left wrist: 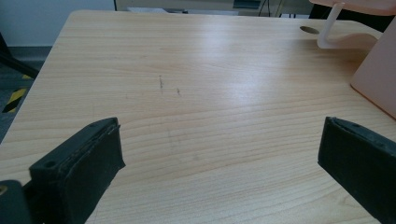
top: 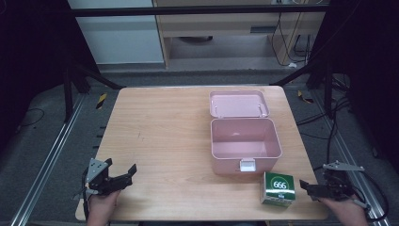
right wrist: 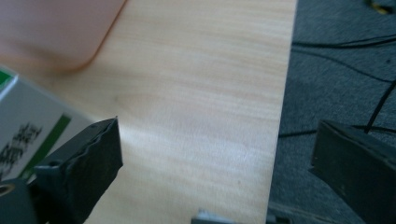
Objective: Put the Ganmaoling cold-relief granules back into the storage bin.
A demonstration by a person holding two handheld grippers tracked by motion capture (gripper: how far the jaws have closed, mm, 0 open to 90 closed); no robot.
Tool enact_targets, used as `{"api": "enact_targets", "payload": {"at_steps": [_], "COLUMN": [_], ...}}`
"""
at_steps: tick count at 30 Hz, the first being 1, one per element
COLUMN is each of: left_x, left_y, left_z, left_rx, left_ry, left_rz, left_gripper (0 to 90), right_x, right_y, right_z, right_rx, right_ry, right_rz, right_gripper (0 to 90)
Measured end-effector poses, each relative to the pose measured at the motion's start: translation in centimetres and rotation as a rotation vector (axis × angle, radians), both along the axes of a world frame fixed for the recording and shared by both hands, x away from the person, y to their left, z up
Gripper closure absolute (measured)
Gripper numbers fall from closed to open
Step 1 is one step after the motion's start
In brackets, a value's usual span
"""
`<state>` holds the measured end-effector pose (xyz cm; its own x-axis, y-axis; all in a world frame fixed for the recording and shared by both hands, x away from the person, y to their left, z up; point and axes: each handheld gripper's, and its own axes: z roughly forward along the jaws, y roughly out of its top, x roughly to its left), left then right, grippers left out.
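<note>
On pale wood-grain table (top: 164, 136), glossy green box (top: 278, 188), both grippers wide, empty

— Anything readable here?

— Just one item. The green and white box (top: 278, 188) on the worktop (top: 160, 141) carries "666" in white figures on a green oval on its top face.

— And its side?

— In the right gripper view the box (right wrist: 28, 126) shows dark printed characters on white, too blurred to read.
</note>
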<state>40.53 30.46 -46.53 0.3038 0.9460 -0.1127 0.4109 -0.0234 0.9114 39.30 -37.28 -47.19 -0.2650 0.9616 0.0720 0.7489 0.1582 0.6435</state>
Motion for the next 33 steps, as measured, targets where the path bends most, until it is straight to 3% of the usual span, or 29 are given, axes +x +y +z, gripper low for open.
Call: {"api": "enact_targets", "payload": {"at_steps": [3,6,7,10,11,15,16,17,19,20,22,23,25,27,30,31,33], "left_x": [0.0,0.0,0.0,0.0,0.0,0.0,0.0,0.0,0.0,0.0,0.0,0.0,0.0,0.0,0.0,0.0,0.0], "left_y": [0.0,0.0,0.0,0.0,0.0,0.0,0.0,0.0,0.0,0.0,0.0,0.0,0.0,0.1,0.1,0.1,0.1], "left_z": [0.0,0.0,0.0,0.0,0.0,0.0,0.0,0.0,0.0,0.0,0.0,0.0,0.0,0.0,0.0,0.0,0.0], "left_rx": [-0.001,-0.001,-0.001,0.001,0.001,0.0,0.0,0.001,0.0,0.001,0.001,0.003,0.003,0.003,0.004,0.004,0.003], "left_ry": [-0.001,0.0,0.0,-0.002,-0.002,-0.002,-0.002,0.0,0.001,0.002,0.001,0.002,0.002,0.002,0.001,0.0,-0.001], "left_rz": [-0.001,0.0,0.0,-0.001,-0.001,-0.001,-0.001,-0.001,-0.001,-0.001,-0.002,-0.001,-0.001,-0.002,-0.001,-0.001,-0.002], "left_gripper": [0.0,0.0,0.0,0.0,0.0,0.0,0.0,0.0,0.0,0.0,0.0,0.0,0.0,0.0,0.0,0.0,0.0], "right_x": [0.1,0.2,0.2,0.3,0.3,0.5,0.5,0.6,0.6,0.6,0.6,0.7,0.8,1.1,1.3,1.4,1.6], "right_y": [-0.1,-0.1,-0.1,0.2,0.2,0.8,0.8,0.9,0.9,1.1,1.1,1.2,1.2,1.5,1.6,1.8,1.9], "right_z": [0.1,0.5,0.5,0.8,0.8,1.5,1.5,1.7,1.8,2.0,2.1,2.2,2.3,2.6,2.6,2.7,2.7], "right_rx": [-0.033,-0.086,-0.086,-0.159,-0.159,-0.215,-0.215,-0.235,-0.239,-0.274,-0.281,-0.309,-0.316,-0.345,-0.364,-0.377,-0.393], "right_ry": [0.03,0.063,0.063,0.103,0.103,0.151,0.151,0.161,0.165,0.179,0.18,0.186,0.191,0.195,0.202,0.227,0.239], "right_rz": [0.039,0.127,0.127,0.246,0.246,0.363,0.363,0.419,0.447,0.509,0.53,0.582,0.612,0.687,0.719,0.756,0.776], "right_gripper": [0.7,0.5,0.5,0.5,0.5,0.8,0.8,1.4,1.7,1.8,2.1,2.5,2.5,3.0,2.9,2.9,2.7]}}
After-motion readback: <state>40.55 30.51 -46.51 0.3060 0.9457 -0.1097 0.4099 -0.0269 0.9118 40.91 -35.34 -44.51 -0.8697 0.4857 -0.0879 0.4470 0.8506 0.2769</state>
